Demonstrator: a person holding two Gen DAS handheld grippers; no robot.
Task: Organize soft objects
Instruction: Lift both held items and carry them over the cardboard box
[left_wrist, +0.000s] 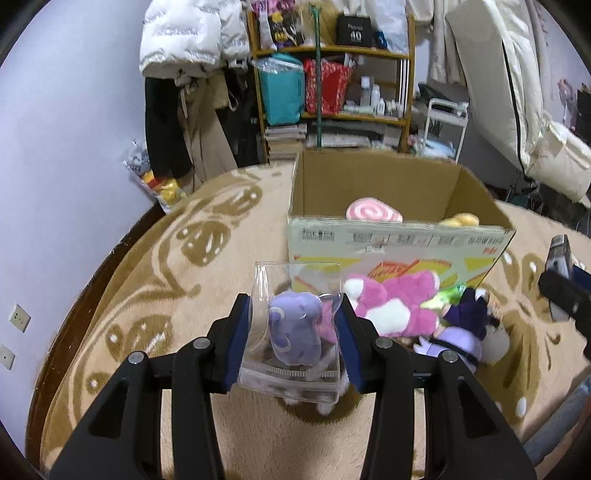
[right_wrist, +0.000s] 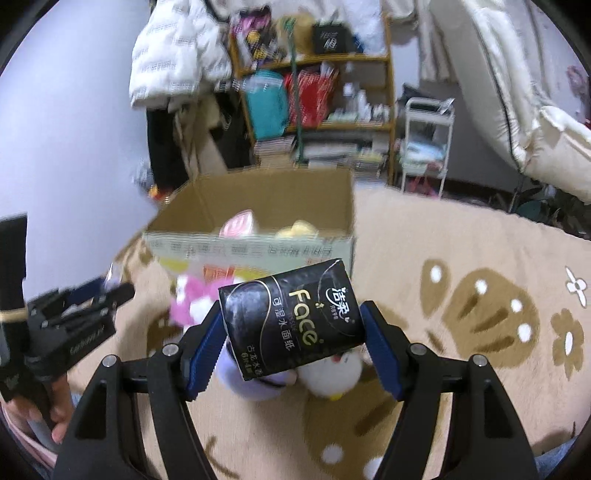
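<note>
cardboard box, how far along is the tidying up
Partly done. The cardboard box already holds a pink swirl toy and a yellow toy. In hand: the left gripper grips a bagged purple toy, the right gripper a black tissue pack. Left: the pink plush and others on the rug.

Small purple plush toy in a clear zip-seal plastic bag (left_wrist: 295, 332), held off the carpet, seal end low. Black tissue pack w/ "Face" lettering (right_wrist: 291, 319), tilted, also lifted. Open brown cardboard box (left_wrist: 376, 184) stands on beige patterned carpet, w/ a pink-white swirl plush (left_wrist: 373, 211) & yellow plush (left_wrist: 460, 220) inside. Just in front of box: fluffy pink-white plush (left_wrist: 391, 306), dark-purple plush figure (left_wrist: 461, 325), white round plush (right_wrist: 328, 376), touching in a pile.
</note>
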